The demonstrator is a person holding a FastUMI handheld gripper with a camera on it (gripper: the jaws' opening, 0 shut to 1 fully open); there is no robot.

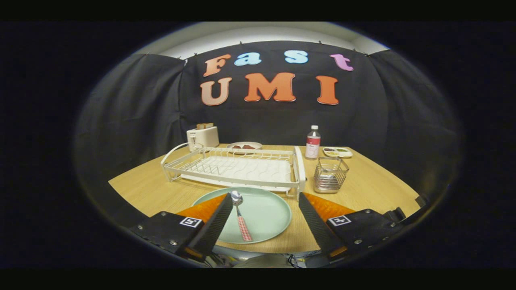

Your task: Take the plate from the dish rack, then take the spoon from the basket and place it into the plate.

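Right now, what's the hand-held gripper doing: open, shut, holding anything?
Hand-held gripper: open, holding nothing. The spoon lies on the plate between its fingers, touched by neither.

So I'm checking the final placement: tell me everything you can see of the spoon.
The spoon lies flat on the pale green plate, between the open fingers of the gripper, neither touching it. Its shiny metal bowl points toward the dish rack; its handle, patterned red and white, runs back toward the plate's near rim. It rests on the plate alone.
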